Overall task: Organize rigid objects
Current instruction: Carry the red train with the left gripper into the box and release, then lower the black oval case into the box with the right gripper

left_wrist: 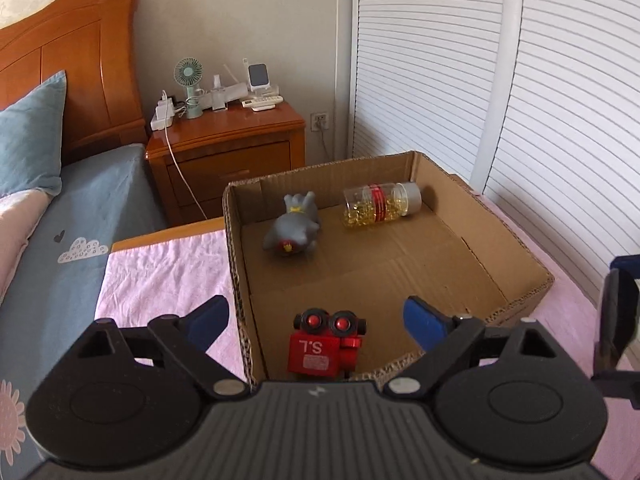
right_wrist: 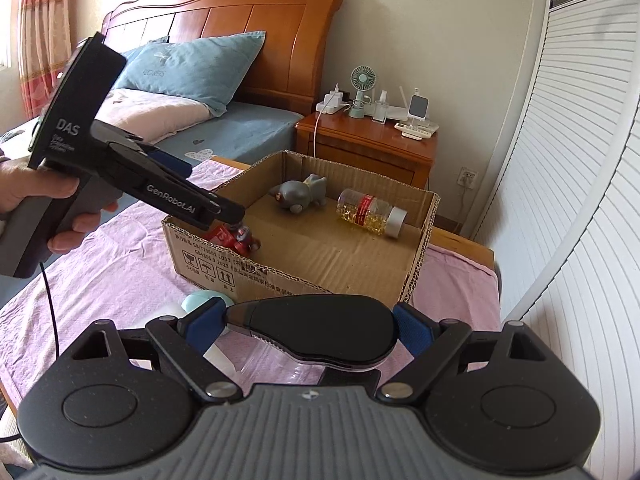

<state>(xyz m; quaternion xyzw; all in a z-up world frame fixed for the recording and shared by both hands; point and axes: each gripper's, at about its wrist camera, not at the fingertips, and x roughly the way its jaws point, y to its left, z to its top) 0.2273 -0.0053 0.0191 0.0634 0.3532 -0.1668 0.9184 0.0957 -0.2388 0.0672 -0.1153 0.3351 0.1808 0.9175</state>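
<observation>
Bedroom light falls on a bed (right_wrist: 132, 280) spread with a pink cloth, a wooden headboard (right_wrist: 248, 28) and a blue pillow (right_wrist: 192, 68) behind it. Beside the bed stands a nightstand (right_wrist: 360, 144) with a small green fan (right_wrist: 362, 88) and chargers, and white slatted doors (left_wrist: 560, 100) fill the right wall.

On the pink cloth sits an open cardboard box (right_wrist: 340, 276). Inside, at the far end, a grey toy (left_wrist: 292, 232) lies on its side, and near it a clear bottle (left_wrist: 382, 204) of yellow capsules with a red band also lies on its side. A red robot toy (left_wrist: 326, 346) stands in the near left corner of the box.

The left gripper (left_wrist: 320, 320), held by a hand (right_wrist: 36, 200), hangs over that corner with its jaws spread wide on either side of the robot toy, the pads clear of it.

The right gripper (right_wrist: 308, 326) sits just before the box, its jaws clamped on a black oval object (right_wrist: 320, 328), one blue pad pressed to each end. Below it, on the cloth, lie a pale mint item (right_wrist: 200, 302) and something clear, too hidden to tell.
</observation>
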